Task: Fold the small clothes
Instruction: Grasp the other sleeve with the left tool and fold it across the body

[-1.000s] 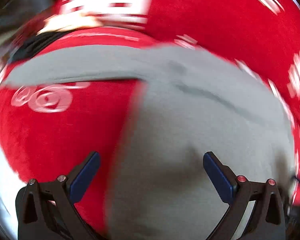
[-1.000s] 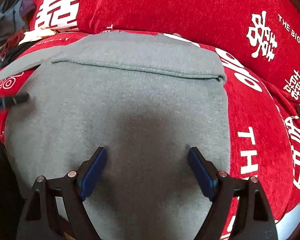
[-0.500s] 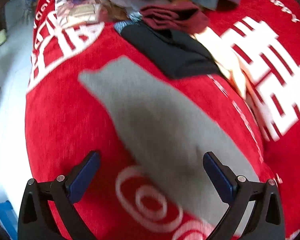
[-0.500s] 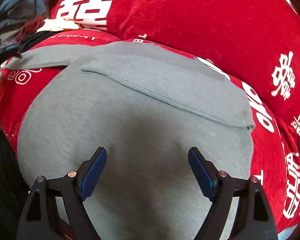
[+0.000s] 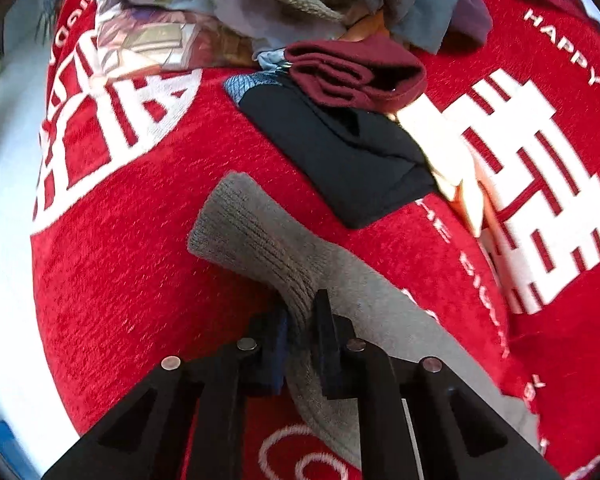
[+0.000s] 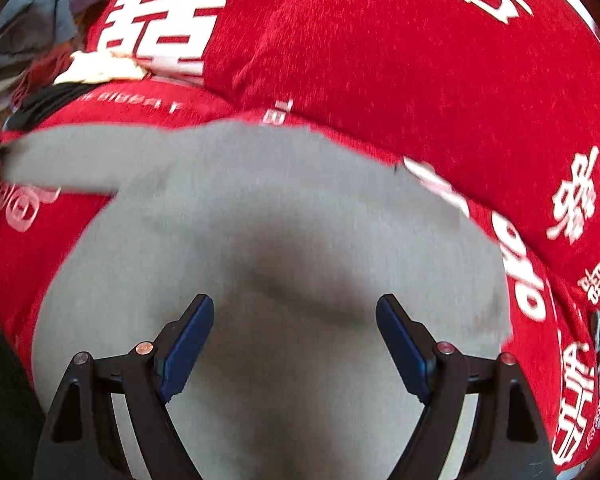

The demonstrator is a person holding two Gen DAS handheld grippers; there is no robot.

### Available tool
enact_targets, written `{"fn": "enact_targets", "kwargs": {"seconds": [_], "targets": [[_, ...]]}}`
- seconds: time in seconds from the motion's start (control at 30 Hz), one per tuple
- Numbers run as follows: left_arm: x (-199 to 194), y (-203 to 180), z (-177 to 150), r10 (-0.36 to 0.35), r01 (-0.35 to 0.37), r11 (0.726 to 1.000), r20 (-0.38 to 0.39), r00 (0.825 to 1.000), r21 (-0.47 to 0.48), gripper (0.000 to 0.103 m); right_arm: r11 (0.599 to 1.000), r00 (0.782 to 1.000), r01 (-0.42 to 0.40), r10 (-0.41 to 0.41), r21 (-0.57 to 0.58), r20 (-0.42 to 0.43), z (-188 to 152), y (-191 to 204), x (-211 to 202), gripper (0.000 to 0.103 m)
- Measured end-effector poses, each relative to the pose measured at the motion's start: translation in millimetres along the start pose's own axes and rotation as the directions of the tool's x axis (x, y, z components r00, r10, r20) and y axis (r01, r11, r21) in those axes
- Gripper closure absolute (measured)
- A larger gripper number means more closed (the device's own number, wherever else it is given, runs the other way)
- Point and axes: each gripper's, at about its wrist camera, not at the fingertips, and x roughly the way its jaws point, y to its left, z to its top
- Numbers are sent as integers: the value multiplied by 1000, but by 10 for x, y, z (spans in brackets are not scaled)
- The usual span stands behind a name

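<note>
Left wrist view is showing the left gripper (image 5: 300, 320) clenching the ribbed cuff of the grey sweater (image 5: 260, 236), whose sleeve is lying across the red blanket (image 5: 140, 260) near a black garment (image 5: 352, 156) and a folded maroon one (image 5: 356, 76). No containers are showing (only a loose pile of clothes (image 5: 260, 4) at the top edge). Right wrist view is blurring the sweater's flat body (image 6: 280, 240), which is lying under the right gripper (image 6: 294, 340), its jaws spread wide and gripping nothing, and running out of frame below.

Home – red wedding blanket (image 5: 148, 248), heaped laundry (image 5: 300, 4).
</note>
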Motion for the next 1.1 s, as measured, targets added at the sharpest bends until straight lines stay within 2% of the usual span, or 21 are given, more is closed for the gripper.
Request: {"fn": "enact_targets", "kwargs": {"seconds": [0.1,0.2,0.33,0.37,0.47,0.53,0.67,0.77,0.83,0.93,1.1], "targets": [[-139,-29,-51,-36,36,999,17,999,17,91,1000,1000,-12,12,2,-1,393,202,319,17],[-330,-100,-79,-61,59,997,40,997,54,91,1000,1000,-20,19,-16,-24,716,596,623,17],[-513,-248,-65,-64,55,992,73,995,116,91,998,995,12,-18,-59,-101,934,1110,1049,17],[-537,-283,-64,-63,53,990,78,995,128,91,999,996,13,-17,-53,-83,956,1178,1056,17],[-619,-458,-90,-60,43,983,93,994,178,91,992,990,-92,82,-85,-117,1015,1438,1032,17],[-678,-580,-126,-64,43,978,98,993,202,91,985,989,-137,129,-104,-76,1006,1478,851,17],[-765,-958,-324,-70,43,954,83,994,295,91,994,995,-98,97,-52,-12,941,1083,471,17],[-760,-1315,-566,-82,58,928,52,995,367,91,997,998,-66,66,26,8,812,532,233,17],[-736,-1576,-760,-92,76,910,18,996,408,92,998,1000,-4,4,56,13,567,65,136,17],[-726,-2037,-1145,-96,102,871,-37,995,481,92,990,998,62,-62,130,-3,215,-537,42,17],[-1036,-2850,-1883,-162,173,775,-74,984,607,92,960,996,89,-89,264,-12,-206,-1360,-111,17]]}}
